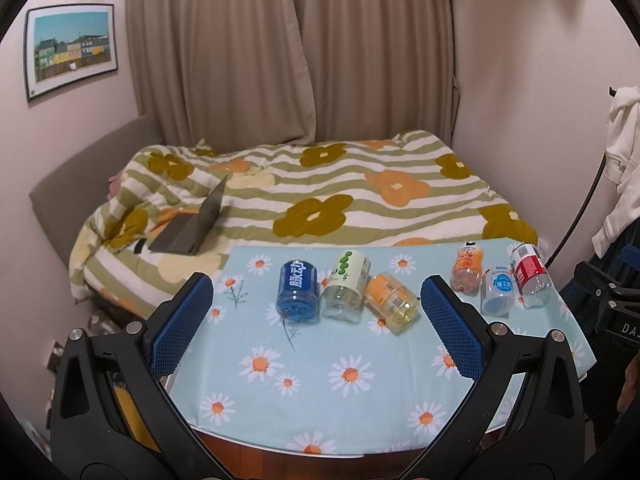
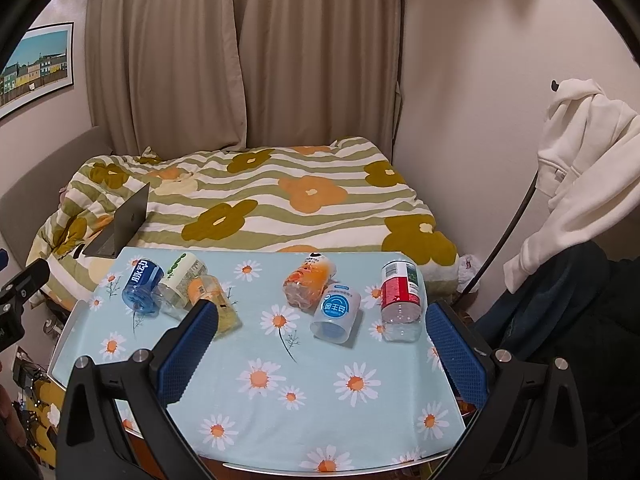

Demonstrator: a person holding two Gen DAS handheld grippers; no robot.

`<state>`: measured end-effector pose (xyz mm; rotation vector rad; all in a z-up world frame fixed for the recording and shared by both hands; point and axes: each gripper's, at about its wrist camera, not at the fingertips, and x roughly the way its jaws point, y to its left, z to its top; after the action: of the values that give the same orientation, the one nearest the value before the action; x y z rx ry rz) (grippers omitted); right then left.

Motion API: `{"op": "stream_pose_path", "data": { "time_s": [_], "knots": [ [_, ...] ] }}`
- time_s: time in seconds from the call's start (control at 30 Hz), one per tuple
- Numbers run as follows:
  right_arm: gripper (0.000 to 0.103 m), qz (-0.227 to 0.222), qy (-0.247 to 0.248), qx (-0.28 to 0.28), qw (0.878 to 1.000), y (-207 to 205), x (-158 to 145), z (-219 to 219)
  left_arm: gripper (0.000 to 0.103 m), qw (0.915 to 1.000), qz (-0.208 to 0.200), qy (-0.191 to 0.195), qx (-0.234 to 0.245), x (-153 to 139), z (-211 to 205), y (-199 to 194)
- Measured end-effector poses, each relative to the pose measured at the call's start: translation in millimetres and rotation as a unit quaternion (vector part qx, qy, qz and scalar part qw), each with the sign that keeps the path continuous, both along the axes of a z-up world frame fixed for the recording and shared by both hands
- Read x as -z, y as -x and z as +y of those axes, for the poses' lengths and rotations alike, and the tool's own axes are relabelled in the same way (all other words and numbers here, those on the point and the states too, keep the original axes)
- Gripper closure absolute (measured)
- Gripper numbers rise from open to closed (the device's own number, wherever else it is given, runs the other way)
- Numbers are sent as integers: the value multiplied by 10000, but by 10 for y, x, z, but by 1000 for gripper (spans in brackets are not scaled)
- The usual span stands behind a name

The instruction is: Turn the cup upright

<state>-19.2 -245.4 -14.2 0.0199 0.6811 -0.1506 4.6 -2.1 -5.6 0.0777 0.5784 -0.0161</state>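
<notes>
Approach step, nothing gripped: both tools, left tool [image 1: 316, 312] and right tool [image 2: 320, 332], spread apart above the daisy-print counter [image 2: 304, 400]; six cut plastic-bottle cups lie tipped, blue-labelled clear cup [image 1: 298, 292] at 12 o'clock of left tool, which I'd grab next.

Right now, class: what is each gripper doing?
Left gripper: open, holding nothing.
Right gripper: open, holding nothing.

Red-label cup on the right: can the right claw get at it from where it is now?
Probably yes. The right claw is open and holds nothing, and the red-label cup lies on its side just ahead, near its right finger. Bare tablecloth lies between them; the blue-and-white cup sits close on its left.
</notes>
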Motion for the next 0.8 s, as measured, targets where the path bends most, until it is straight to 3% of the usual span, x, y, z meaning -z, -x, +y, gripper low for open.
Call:
{"op": "stream_pose_path", "data": {
  "time_s": [0.8],
  "knots": [
    [0, -19, 12, -13, 10000, 5, -29, 57, 0, 10000, 15, 9, 7, -1, 8, -2]
  ]
}}
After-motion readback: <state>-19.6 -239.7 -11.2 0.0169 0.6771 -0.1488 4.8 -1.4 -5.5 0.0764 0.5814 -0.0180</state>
